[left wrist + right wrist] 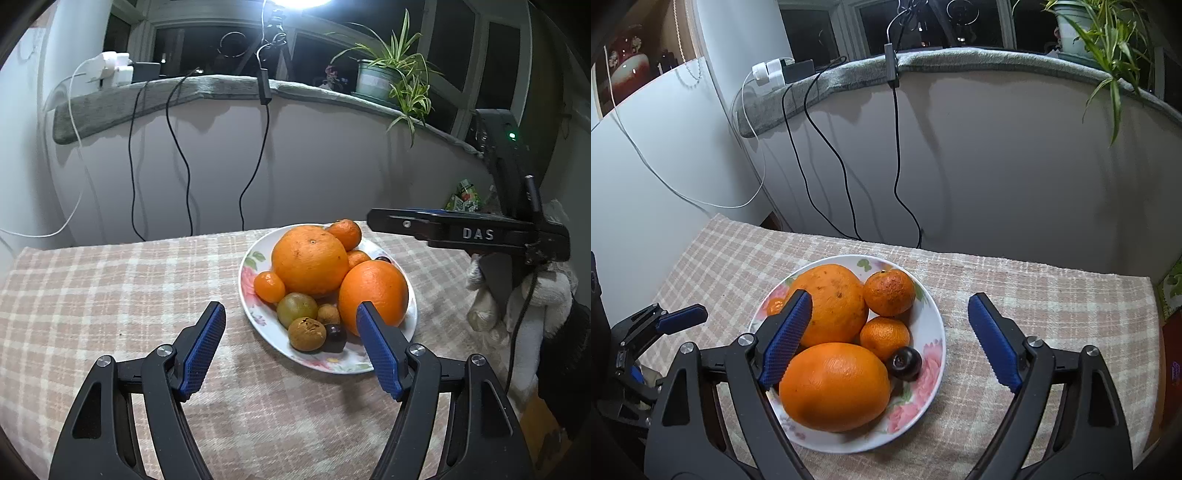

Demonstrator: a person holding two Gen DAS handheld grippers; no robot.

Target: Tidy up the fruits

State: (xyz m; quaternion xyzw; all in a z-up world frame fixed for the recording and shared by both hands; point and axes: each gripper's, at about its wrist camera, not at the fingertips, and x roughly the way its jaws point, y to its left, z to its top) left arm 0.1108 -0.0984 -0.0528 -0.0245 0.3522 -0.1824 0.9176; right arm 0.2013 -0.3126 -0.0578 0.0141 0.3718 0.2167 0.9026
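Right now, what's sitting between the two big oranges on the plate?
A small tangerine sits in the gap on the plate, shown best in the right wrist view.

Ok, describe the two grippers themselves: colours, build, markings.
Left gripper and right gripper: black plastic frames with silver pivot screws, and blue ribbed pads on the fingers. The right one's side reads "DAS" in white, shows a green light and trails a black cable.
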